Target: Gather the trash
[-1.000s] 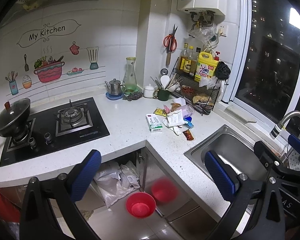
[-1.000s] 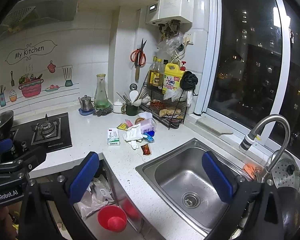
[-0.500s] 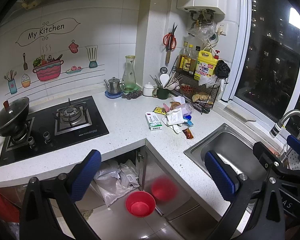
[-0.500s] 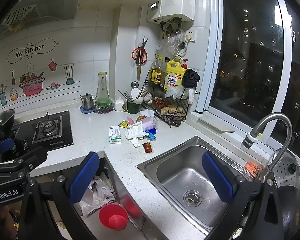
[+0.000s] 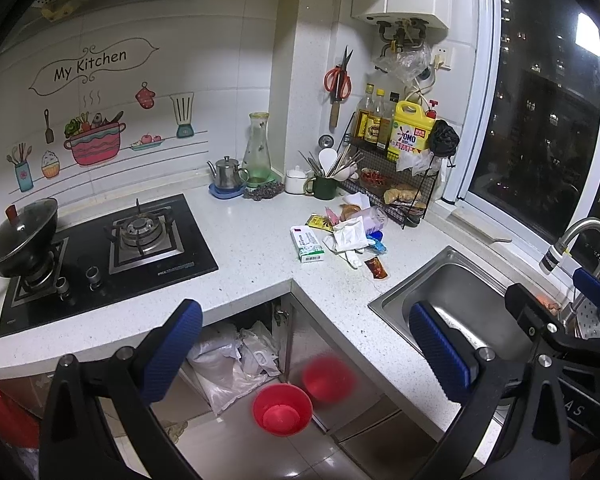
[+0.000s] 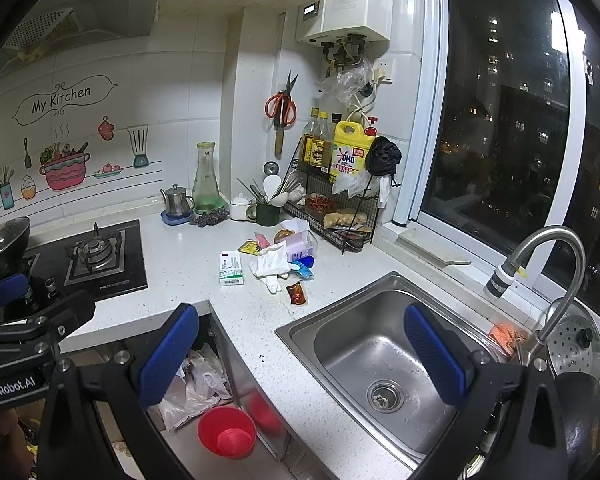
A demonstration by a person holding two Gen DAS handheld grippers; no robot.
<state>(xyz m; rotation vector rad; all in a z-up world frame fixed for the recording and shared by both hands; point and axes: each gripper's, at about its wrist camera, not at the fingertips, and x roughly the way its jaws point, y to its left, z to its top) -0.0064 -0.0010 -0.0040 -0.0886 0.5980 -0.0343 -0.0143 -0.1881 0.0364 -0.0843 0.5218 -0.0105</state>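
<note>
Over the white speckled L-shaped countertop (image 5: 256, 256) we hold both grippers up, and against the frames of a second ago the litter sits slightly nearer in both views; nothing on the counter has shifted. Our left gripper (image 5: 304, 348) and right gripper (image 6: 300, 352) both stand spread wide with nothing between the blue pads. Only the right view shows the stainless steel sink (image 6: 380, 360) down to its drain; only the left view shows the black glass hob (image 5: 100, 256) whole. The pile of crumpled white wrappers and packets (image 5: 346, 236) lies on the counter between hob and sink, before the black wire rack (image 5: 396, 196). A red plastic bowl (image 5: 282, 408) sits on the floor below.
</note>
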